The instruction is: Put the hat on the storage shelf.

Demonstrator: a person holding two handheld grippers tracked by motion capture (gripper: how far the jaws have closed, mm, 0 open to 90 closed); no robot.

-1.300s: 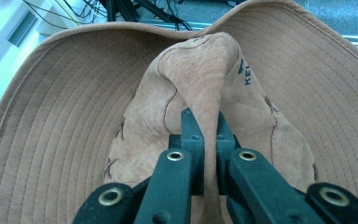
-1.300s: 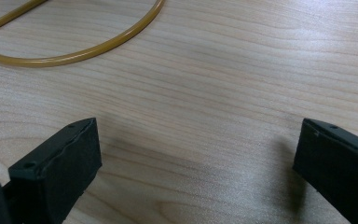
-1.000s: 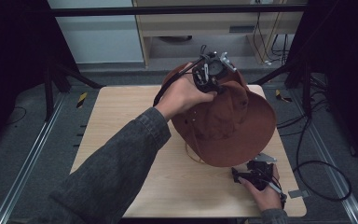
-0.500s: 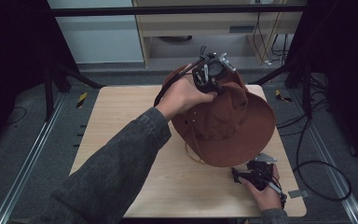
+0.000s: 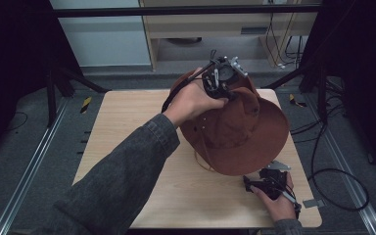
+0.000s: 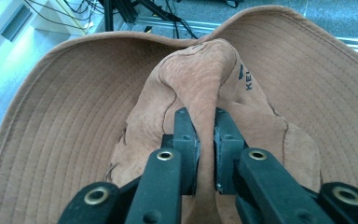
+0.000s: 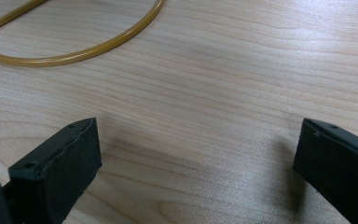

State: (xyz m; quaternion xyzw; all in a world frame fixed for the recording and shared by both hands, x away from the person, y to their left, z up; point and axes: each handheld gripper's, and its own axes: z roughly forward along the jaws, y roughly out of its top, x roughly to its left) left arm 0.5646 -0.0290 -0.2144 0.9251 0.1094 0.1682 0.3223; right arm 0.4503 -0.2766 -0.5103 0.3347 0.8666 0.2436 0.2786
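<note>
Up above the tabletop (image 5: 127,147), the left hand-held gripper (image 6: 201,135) pinches the brown hat (image 5: 240,132) by its crown fold, its jaws just easing; the right hand-held gripper (image 7: 196,158) (jaws wide) rests beside the hat's near brim.

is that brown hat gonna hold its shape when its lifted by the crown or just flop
Probably floppy: the brown hat's crown folds into a thin ridge between the left gripper's fingers, whose jaws have just been opening slightly. The wide brim curves and droops toward the table, so it likely sags. It looks light, hanging from one pinch.
</note>
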